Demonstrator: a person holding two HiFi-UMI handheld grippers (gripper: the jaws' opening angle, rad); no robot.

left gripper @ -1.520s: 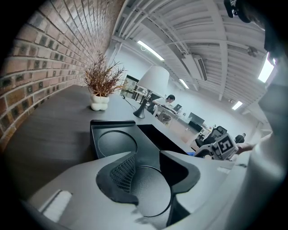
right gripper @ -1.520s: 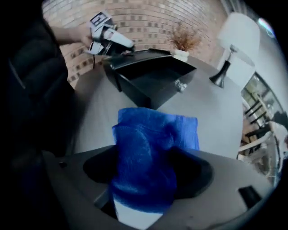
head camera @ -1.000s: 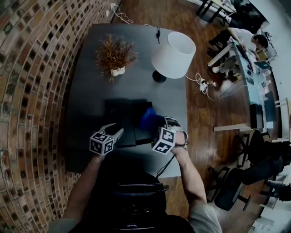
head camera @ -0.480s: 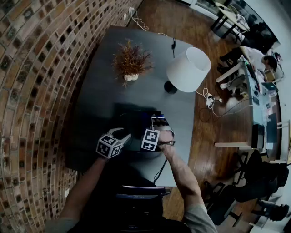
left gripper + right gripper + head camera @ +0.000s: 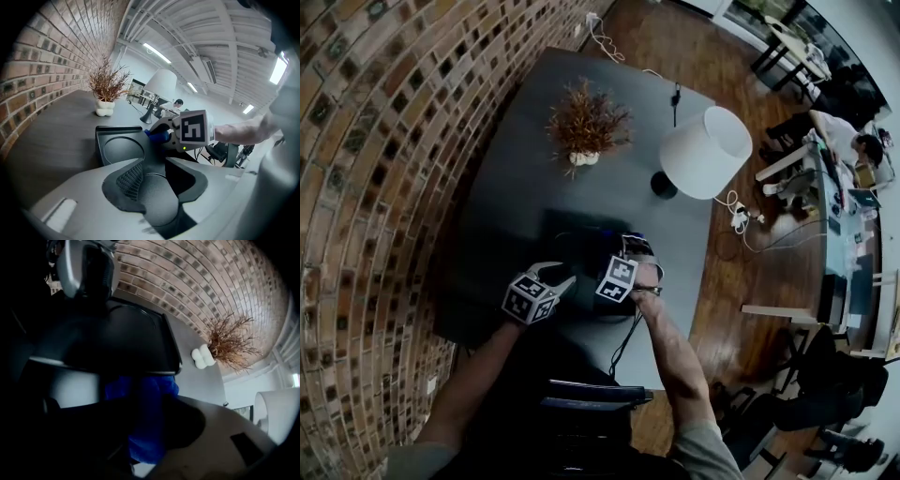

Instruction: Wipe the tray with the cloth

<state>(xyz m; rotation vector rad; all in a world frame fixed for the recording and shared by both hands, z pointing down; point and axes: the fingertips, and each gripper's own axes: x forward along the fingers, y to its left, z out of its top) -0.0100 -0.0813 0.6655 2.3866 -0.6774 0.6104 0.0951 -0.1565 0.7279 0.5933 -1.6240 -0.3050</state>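
A brick wall (image 5: 366,187) runs along the left of the dark table (image 5: 511,178). Next comes the left gripper (image 5: 562,274), whose jaws have just been closing a little and are clenched on the near rim of the black tray (image 5: 117,147). The tray lies flat near the table's front edge. It is too dark to tell its long axis. Over its right side, the right gripper (image 5: 632,246) tilts steeply down, clamped on the blue cloth (image 5: 145,418). The cloth is a bunched strip with its long axis along the jaws, and its free end points down at the tray's rim. A plant (image 5: 586,122) and a white lamp (image 5: 705,150) stand beyond.
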